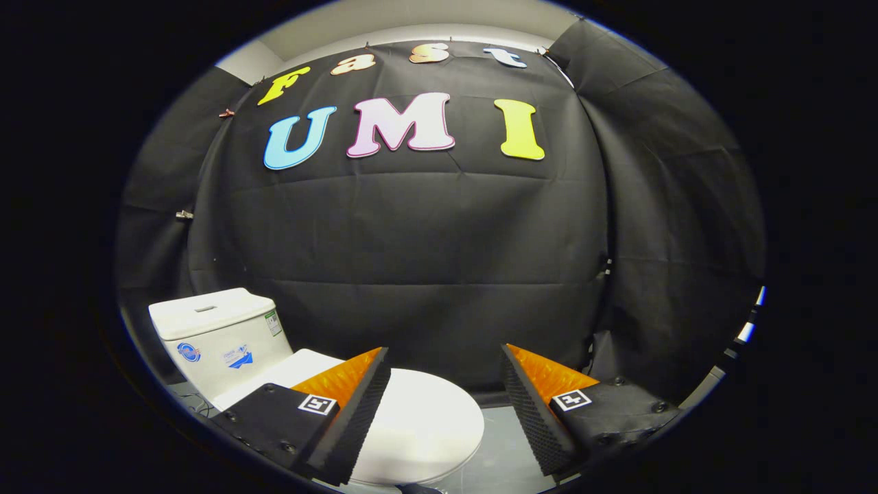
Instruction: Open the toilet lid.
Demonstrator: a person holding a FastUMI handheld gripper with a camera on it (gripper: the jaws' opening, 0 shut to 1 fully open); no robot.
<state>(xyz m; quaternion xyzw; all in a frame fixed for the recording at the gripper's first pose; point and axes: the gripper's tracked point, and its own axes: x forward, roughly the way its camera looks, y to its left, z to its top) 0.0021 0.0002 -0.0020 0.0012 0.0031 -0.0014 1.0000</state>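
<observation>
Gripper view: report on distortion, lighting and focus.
Gripper view: fisheye bends the black cloth wall outward; even light, soft sheen on the closed white toilet lid; white cistern sharp; gripper close, its jaws wide open above the lid.

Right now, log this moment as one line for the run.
lid: down, untouched | fingers: open, above lid, nothing between | tank: behind lid | step: approach

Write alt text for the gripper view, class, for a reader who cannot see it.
A white toilet with its lid shut lies below and ahead of the open gripper, whose fingers stand wide apart and touch nothing. The tank stands behind the lid, beyond the fingers, and black cloth walls the booth behind it all.
</observation>
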